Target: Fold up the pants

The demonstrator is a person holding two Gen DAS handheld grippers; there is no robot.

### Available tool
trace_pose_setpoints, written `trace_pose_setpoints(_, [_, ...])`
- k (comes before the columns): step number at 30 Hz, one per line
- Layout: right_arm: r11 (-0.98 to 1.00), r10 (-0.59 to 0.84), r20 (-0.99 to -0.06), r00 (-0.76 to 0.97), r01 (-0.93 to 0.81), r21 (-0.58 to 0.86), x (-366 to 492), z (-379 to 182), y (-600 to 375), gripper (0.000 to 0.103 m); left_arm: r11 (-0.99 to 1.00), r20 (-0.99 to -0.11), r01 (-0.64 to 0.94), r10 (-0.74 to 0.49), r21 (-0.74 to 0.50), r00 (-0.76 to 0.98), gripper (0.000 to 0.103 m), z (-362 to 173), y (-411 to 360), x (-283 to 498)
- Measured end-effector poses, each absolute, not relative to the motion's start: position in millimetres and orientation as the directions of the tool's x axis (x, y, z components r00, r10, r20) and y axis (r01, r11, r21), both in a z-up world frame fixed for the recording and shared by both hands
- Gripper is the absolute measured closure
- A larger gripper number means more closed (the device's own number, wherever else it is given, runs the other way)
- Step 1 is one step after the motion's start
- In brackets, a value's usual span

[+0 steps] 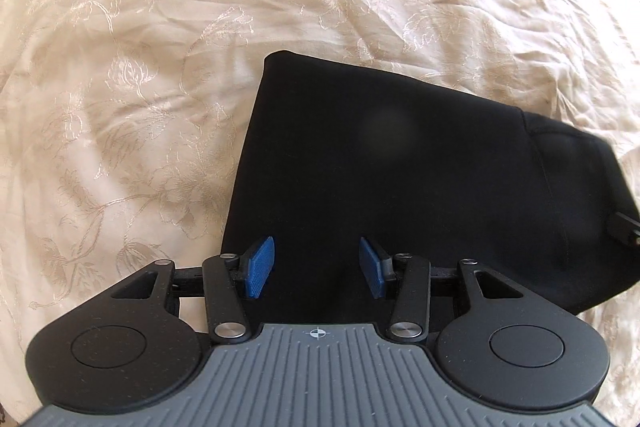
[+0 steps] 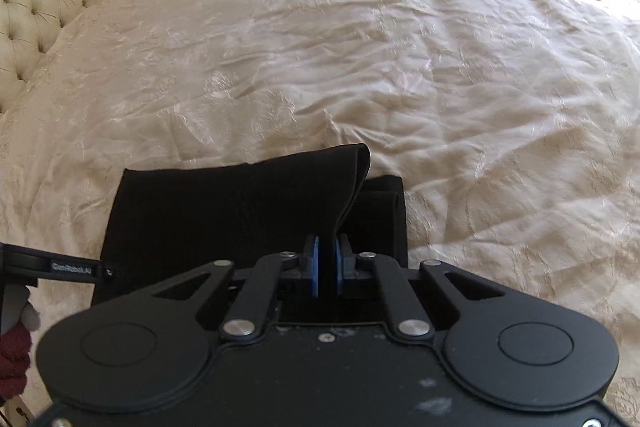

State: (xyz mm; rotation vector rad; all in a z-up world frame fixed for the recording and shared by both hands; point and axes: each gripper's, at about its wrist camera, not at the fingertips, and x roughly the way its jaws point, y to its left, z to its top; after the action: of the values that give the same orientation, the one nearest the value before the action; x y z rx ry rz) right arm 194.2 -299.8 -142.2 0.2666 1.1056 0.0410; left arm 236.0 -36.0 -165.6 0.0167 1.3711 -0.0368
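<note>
Cream floral bedspread (image 2: 400, 67) is carrying black pants (image 1: 380, 167); right gripper (image 2: 328, 269) is pinching their right-end flap, left gripper (image 1: 316, 267) is hovering spread over the near edge.

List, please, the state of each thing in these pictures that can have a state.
Left gripper: open, holding nothing, above the pants.
Right gripper: shut on a lifted edge of the pants.
Black pants: folded, lying on the bed, one edge raised.
Bedspread: spread over the bed, wrinkled.
</note>
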Motion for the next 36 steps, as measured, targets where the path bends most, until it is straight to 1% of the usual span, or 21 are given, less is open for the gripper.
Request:
trace_pose_setpoints(3, [0.961, 0.135, -0.922, 0.364, 0.179, 0.211, 193.2, -173.8, -311.7, 0.092, 0.998, -0.981, 0.057, 0.011, 0.022, 0.194, 0.057, -168.2, -37.6, 234.2])
trace_pose_setpoints(5, [0.962, 0.130, -0.924, 0.359, 0.180, 0.205, 193.3, -174.6, -310.9, 0.090, 0.998, -0.982, 0.060, 0.018, 0.030, 0.190, 0.057, -170.2, -37.1, 233.3])
trace_pose_setpoints(8, [0.973, 0.109, -0.931, 0.348, 0.155, 0.172, 197.9, -167.6, -304.8, 0.087, 0.997, -0.981, 0.066, 0.038, 0.051, 0.188, 0.057, -173.7, -41.4, 233.0])
trace_pose_setpoints(13, [0.987, 0.048, -0.929, 0.367, 0.124, 0.100, 198.8, -152.6, -294.5, 0.080, 0.991, -0.973, 0.100, 0.068, 0.092, 0.221, 0.057, -163.8, -48.3, 229.1])
trace_pose_setpoints(16, [0.991, 0.019, -0.918, 0.396, 0.112, 0.069, 197.6, -139.2, -288.6, 0.080, 0.987, -0.968, 0.116, 0.077, 0.107, 0.240, 0.057, -158.4, -52.1, 223.5])
trace_pose_setpoints(18, [0.994, 0.014, -0.906, 0.424, 0.094, 0.059, 194.8, -130.5, -284.2, 0.076, 0.986, -0.967, 0.124, 0.076, 0.109, 0.242, 0.057, -157.4, -54.8, 218.8])
trace_pose_setpoints(19, [0.995, 0.018, -0.903, 0.430, 0.083, 0.059, 193.7, -128.0, -281.5, 0.072, 0.986, -0.968, 0.129, 0.076, 0.109, 0.237, 0.057, -160.1, -56.5, 216.9])
trace_pose_setpoints(20, [0.996, 0.022, -0.902, 0.432, 0.070, 0.058, 193.3, -127.3, -278.2, 0.067, 0.985, -0.970, 0.135, 0.079, 0.112, 0.228, 0.057, -164.1, -57.6, 215.6])
trace_pose_setpoints(22, [0.999, 0.012, -0.905, 0.426, 0.042, 0.033, 189.6, -132.5, -271.6, 0.063, 0.981, -0.973, 0.144, 0.096, 0.128, 0.210, 0.057, -172.4, -59.5, 211.4])
trace_pose_setpoints(24, [1.000, -0.027, -0.915, 0.402, 0.010, -0.025, 186.1, -143.3, -266.5, 0.062, 0.974, -0.971, 0.164, 0.119, 0.154, 0.206, 0.057, -182.4, -61.2, 205.5])
trace_pose_setpoints(25, [0.999, -0.045, -0.922, 0.386, 0.000, -0.048, 183.9, -150.6, -265.9, 0.064, 0.970, -0.970, 0.176, 0.129, 0.167, 0.207, 0.056, -185.9, -62.7, 203.4])
trace_pose_setpoints(26, [0.998, -0.051, -0.932, 0.360, 0.000, -0.055, 181.5, -159.1, -267.5, 0.063, 0.964, -0.967, 0.194, 0.140, 0.182, 0.214, 0.056, -189.1, -64.6, 200.7])
trace_pose_setpoints(30, [0.998, -0.040, -0.948, 0.315, 0.065, -0.020, 169.8, -177.5, -282.9, 0.060, 0.950, -0.962, 0.231, 0.156, 0.208, 0.225, 0.053, -195.2, -69.3, 198.8])
trace_pose_setpoints(34, [0.997, -0.038, -0.947, 0.320, 0.080, -0.013, 166.8, -176.3, -288.3, 0.055, 0.962, -0.969, 0.211, 0.131, 0.176, 0.210, 0.052, -193.9, -62.7, 201.7])
trace_pose_setpoints(36, [0.995, -0.025, -0.944, 0.330, 0.103, 0.010, 166.8, -171.9, -291.6, 0.055, 0.974, -0.969, 0.176, 0.104, 0.145, 0.223, 0.052, -182.1, -54.1, 202.1])
